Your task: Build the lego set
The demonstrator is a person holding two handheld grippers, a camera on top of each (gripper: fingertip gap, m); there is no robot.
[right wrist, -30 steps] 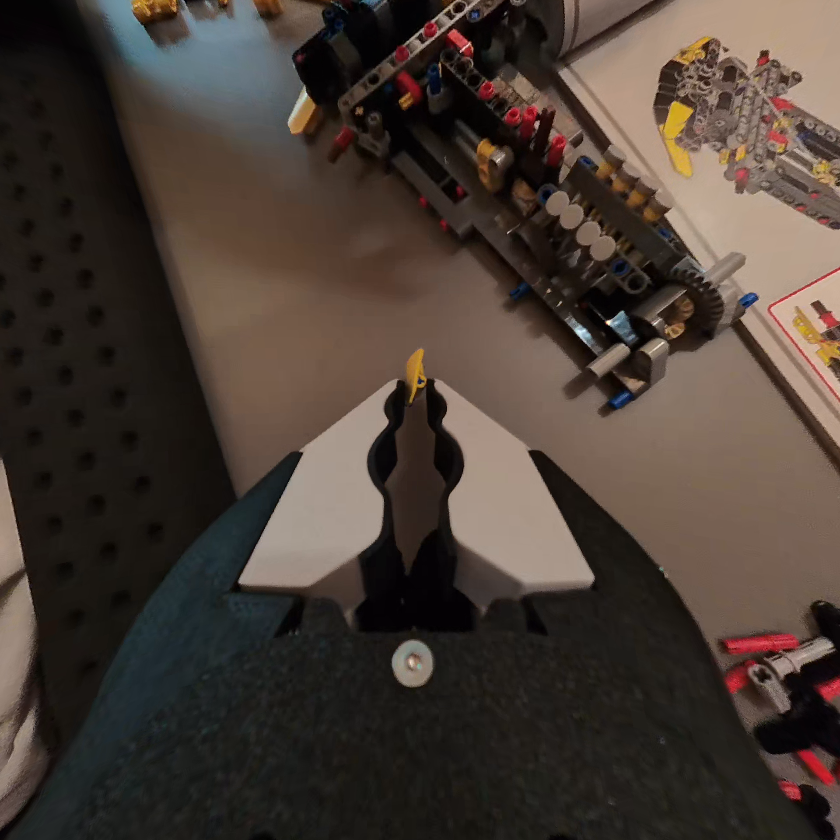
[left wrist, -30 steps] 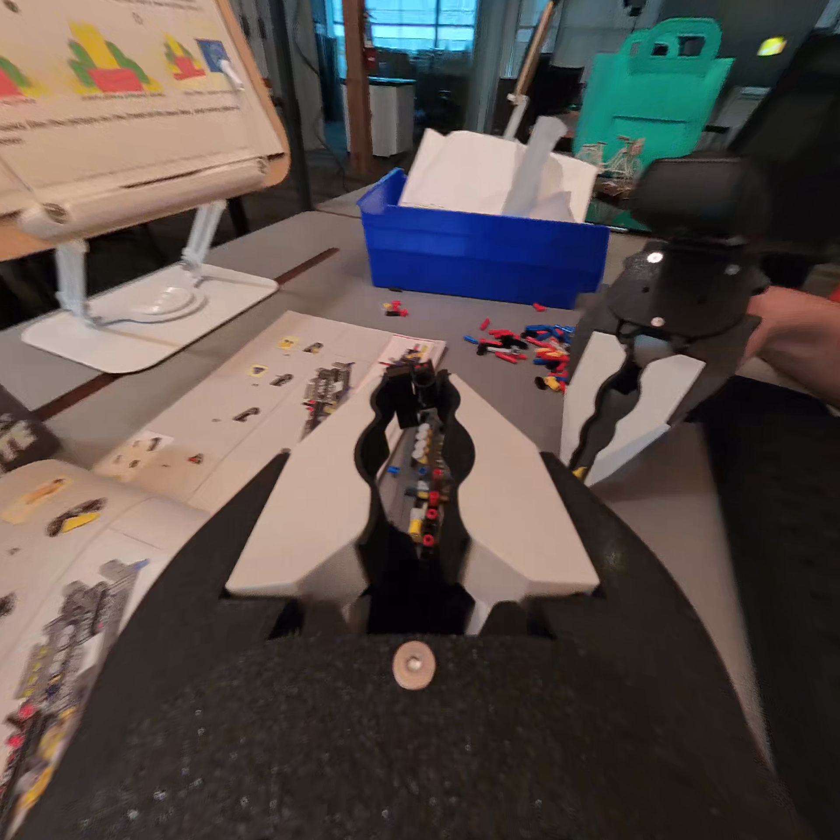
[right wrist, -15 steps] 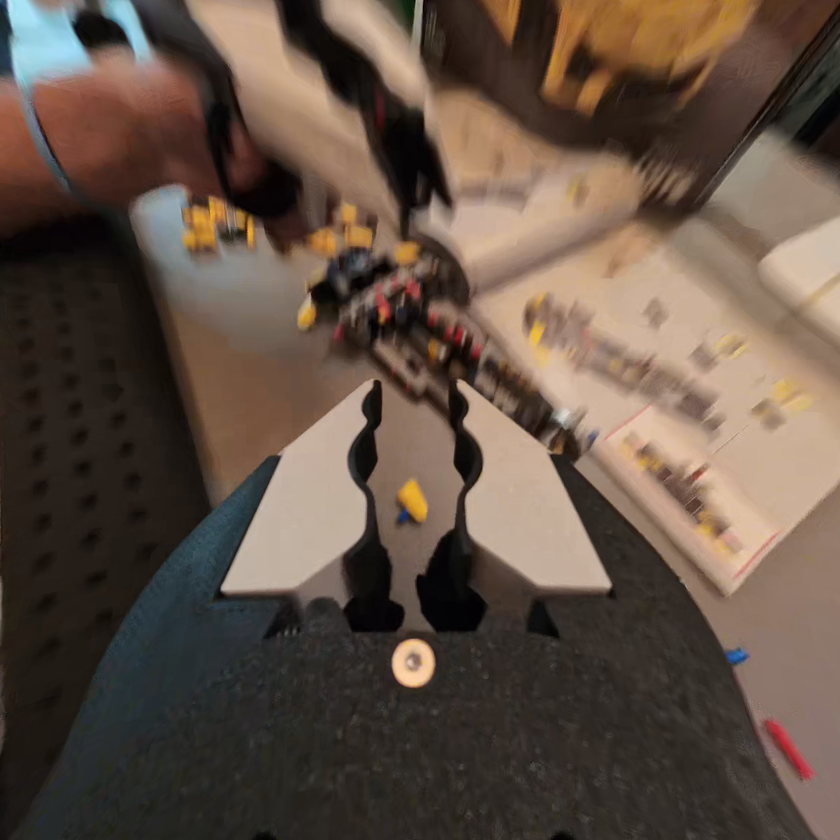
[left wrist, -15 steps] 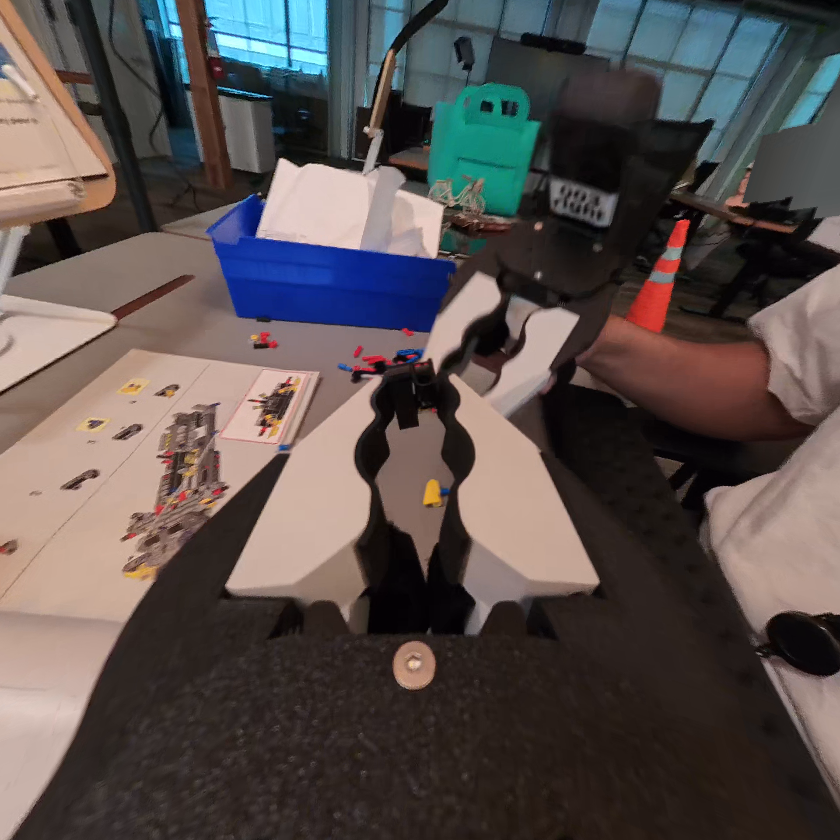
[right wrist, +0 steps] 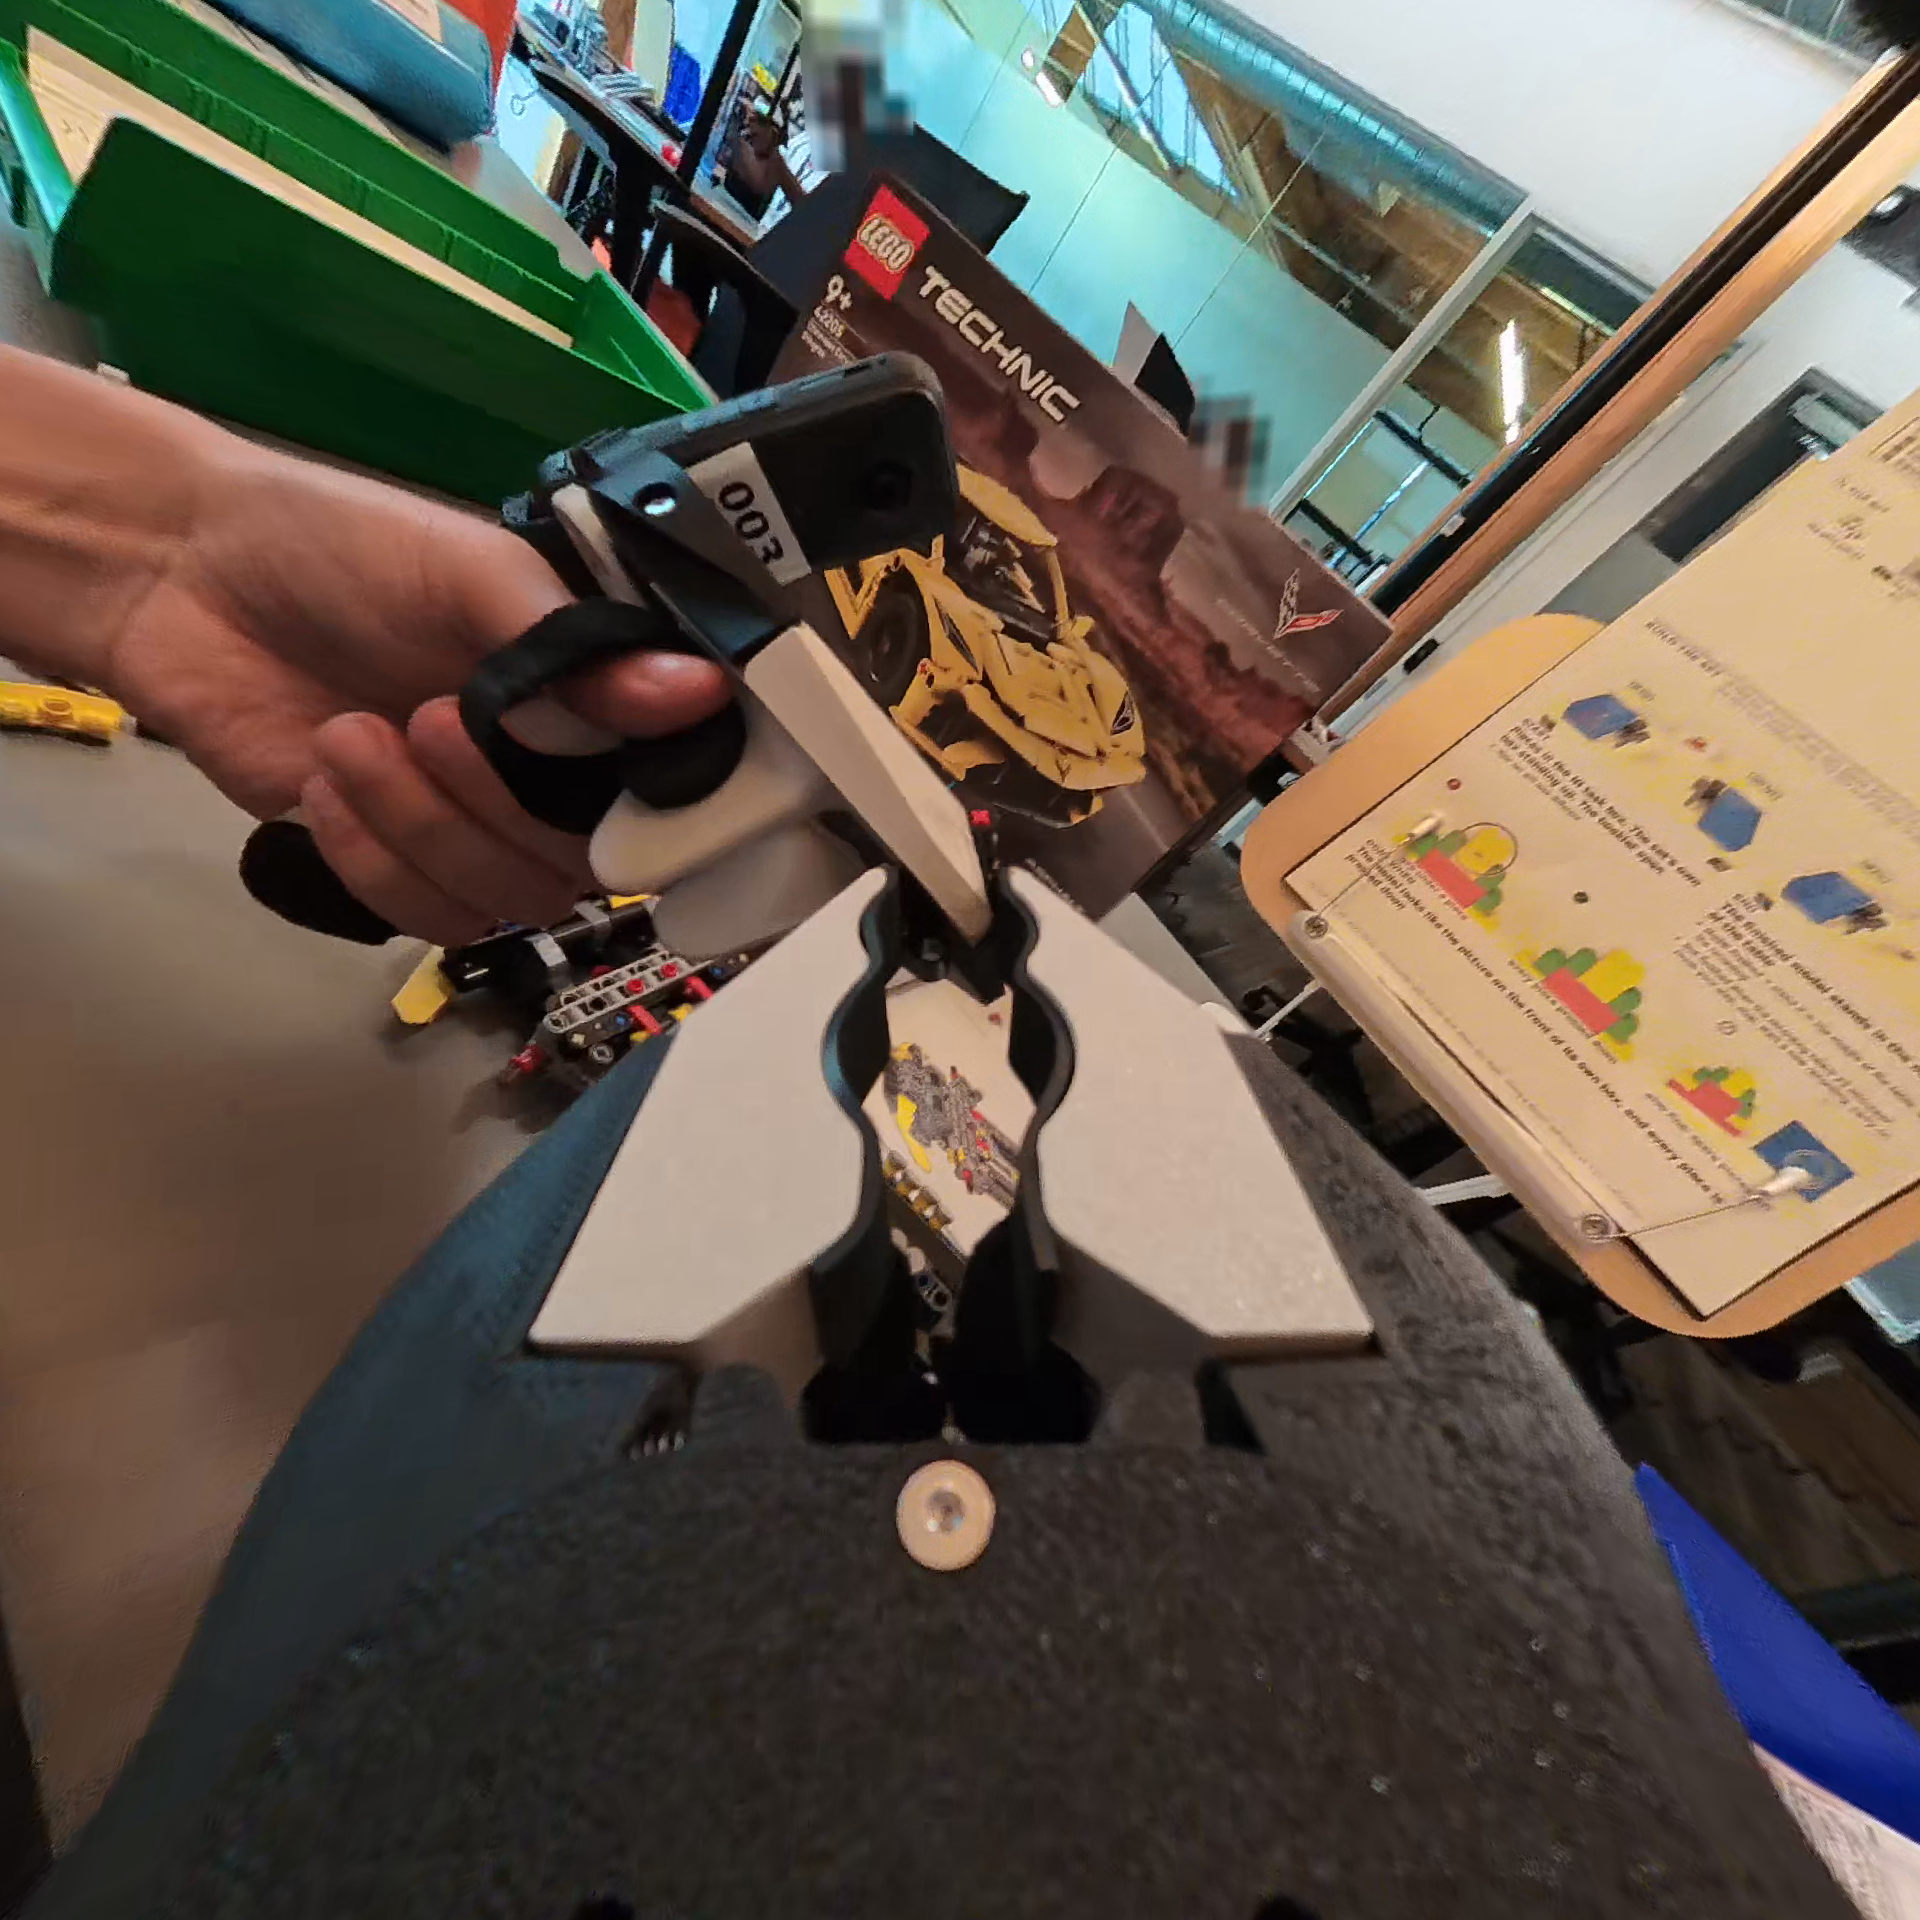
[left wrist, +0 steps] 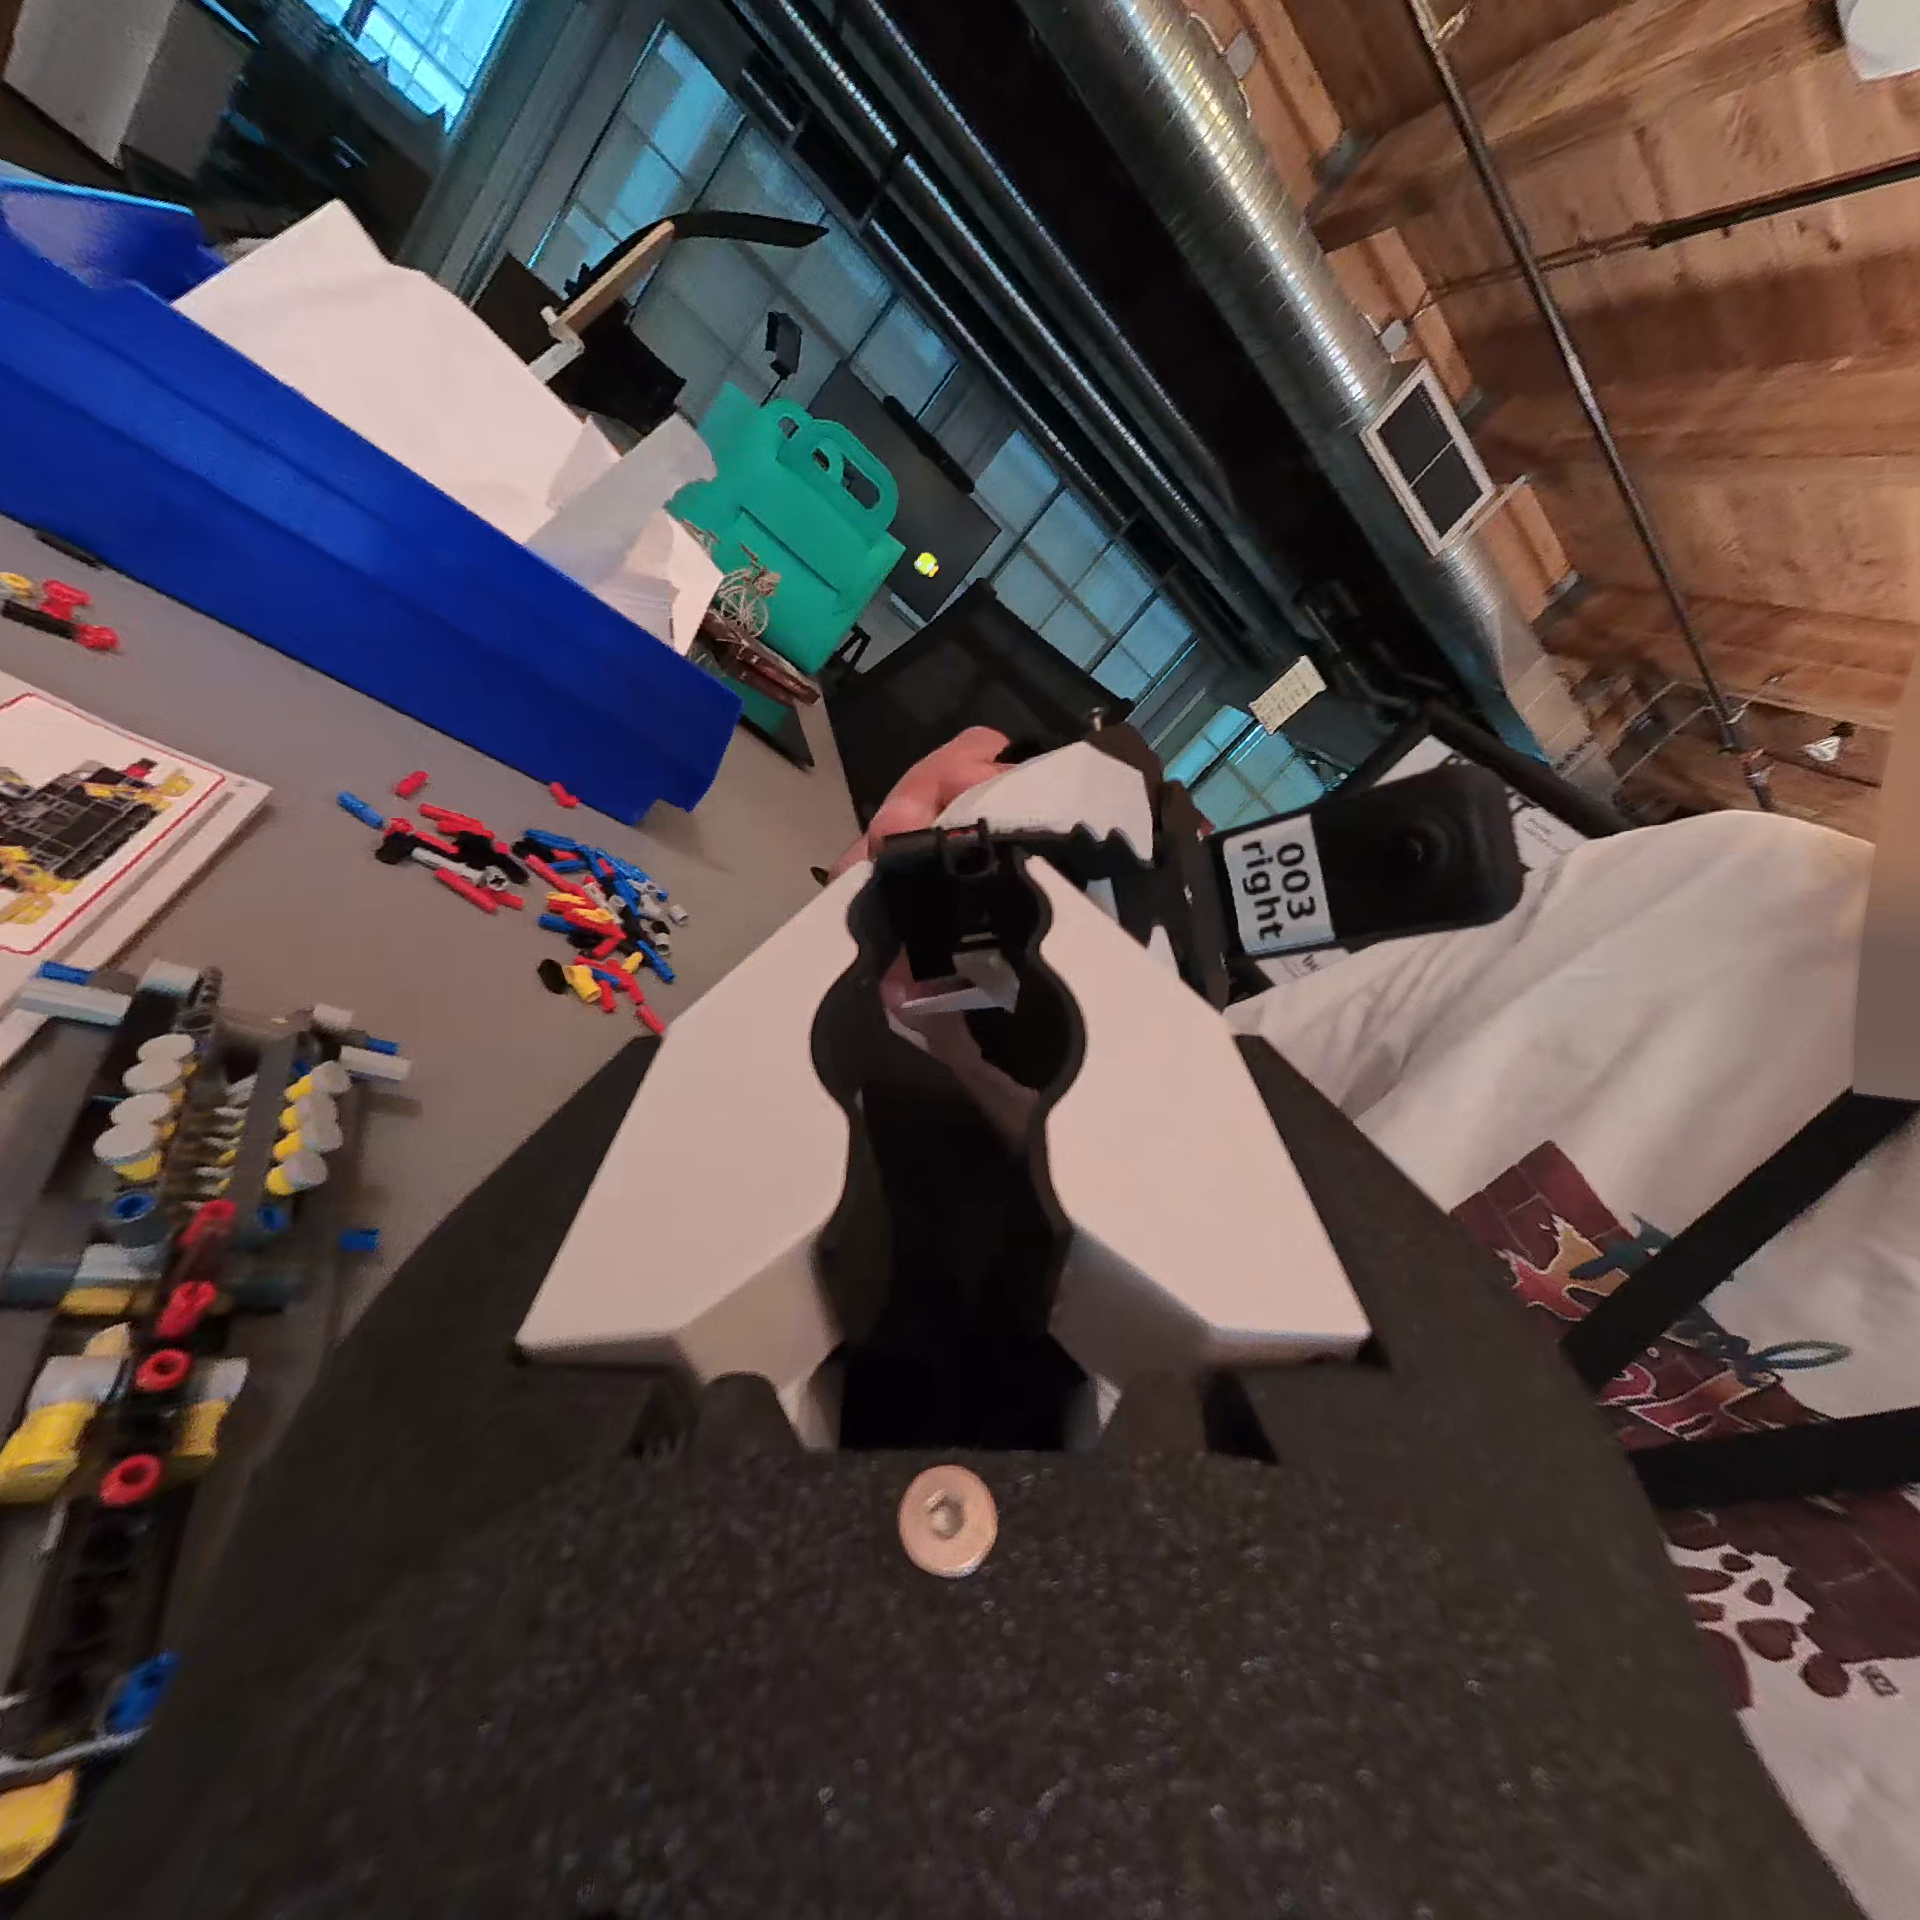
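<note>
The right claw (right wrist: pixel 945 914) stands parted, the left claw (right wrist: pixel 940 899), gripped by a hand (right wrist: pixel 343 665), poking a white finger (right wrist: pixel 873 790) and small black piece (right wrist: pixel 940 951) between its tips, with the partly built model (right wrist: pixel 592 997) on the table (right wrist: pixel 208 1039) beyond-left.

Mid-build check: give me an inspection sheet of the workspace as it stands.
Surface: grey table, parts scattered on it.
Job's things: partly built grey lego chassis; pile of loose red, blue and black pins; printed instruction sheet; lego set box upright.
Clutter: blue plastic bin holding white paper; green bins.
Grippers: left gripper shut on small black lego piece, raised; right gripper meets it tip to tip, grip unclear.
Cables: nothing seen.
Surroundings: wooden clipboard stand; teal bag.
</note>
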